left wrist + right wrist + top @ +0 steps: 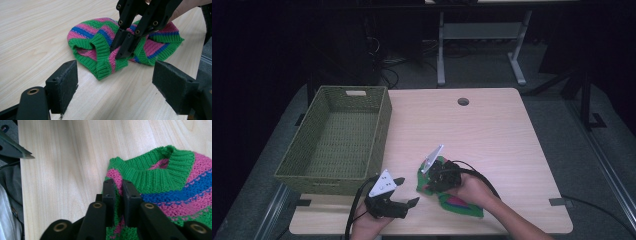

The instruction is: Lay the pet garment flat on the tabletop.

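A small knitted garment point(100, 42) with green, pink and blue stripes lies crumpled on the wooden table point(492, 130) near its front edge. My right gripper point(119, 195) is shut on a pink and green fold of the knitted garment point(160, 182), pinching it from above. In the left gripper view the right gripper point(123, 48) presses into the cloth. My left gripper point(115, 85) stands open just short of the garment point(464, 205), nothing between its jaws. In the high view the left gripper point(407, 192) sits left of the right gripper point(429, 182).
A green woven basket point(337, 140), nothing inside it, stands on the table's left side. A round cable hole point(463, 101) is near the far edge. Beyond the table are a desk frame point(482, 35) and cables on a dark floor.
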Demonstrator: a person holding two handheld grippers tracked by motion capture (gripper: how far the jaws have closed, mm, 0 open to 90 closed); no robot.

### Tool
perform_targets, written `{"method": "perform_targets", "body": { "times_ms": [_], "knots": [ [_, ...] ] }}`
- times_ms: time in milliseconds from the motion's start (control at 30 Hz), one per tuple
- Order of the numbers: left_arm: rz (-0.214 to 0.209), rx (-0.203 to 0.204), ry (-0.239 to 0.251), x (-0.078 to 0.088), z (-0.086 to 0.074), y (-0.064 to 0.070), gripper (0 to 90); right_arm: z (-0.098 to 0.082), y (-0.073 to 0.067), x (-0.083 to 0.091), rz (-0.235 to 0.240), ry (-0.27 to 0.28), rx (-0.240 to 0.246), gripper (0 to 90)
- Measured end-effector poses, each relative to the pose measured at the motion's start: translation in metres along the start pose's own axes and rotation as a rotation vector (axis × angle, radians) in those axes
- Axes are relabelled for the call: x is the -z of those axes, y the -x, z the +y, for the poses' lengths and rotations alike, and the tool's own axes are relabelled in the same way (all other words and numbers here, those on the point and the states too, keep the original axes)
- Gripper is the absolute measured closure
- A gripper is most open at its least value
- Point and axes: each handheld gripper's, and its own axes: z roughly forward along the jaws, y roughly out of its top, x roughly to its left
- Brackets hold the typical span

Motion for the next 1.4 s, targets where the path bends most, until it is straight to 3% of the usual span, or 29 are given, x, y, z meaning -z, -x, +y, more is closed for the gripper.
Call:
{"method": "perform_targets", "body": {
  "times_ms": [200, 400, 733, 1033, 1400],
  "knots": [
    [-0.002, 0.008, 0.005, 0.001, 0.000, -0.002, 20.2, -0.001, 0.001, 0.005, 0.013, 0.027, -0.007, 83.3],
    [-0.001, 0.013, 0.013, 0.001, 0.000, -0.001, 20.2, -0.004, 0.006, 0.027, 0.001, 0.090, -0.026, 83.9],
    [0.001, 0.013, 0.016, -0.001, 0.001, -0.001, 20.2, -0.010, 0.013, 0.051, -0.008, 0.147, -0.057, 83.9],
    [-0.002, 0.005, 0.024, -0.002, 0.003, -0.003, 20.2, -0.009, 0.016, 0.071, -0.019, 0.178, -0.056, 83.9],
    [-0.005, 0.019, 0.037, -0.009, 0.009, -0.004, 20.2, -0.015, 0.021, 0.094, 0.000, 0.234, -0.065, 83.9]
  ]
}}
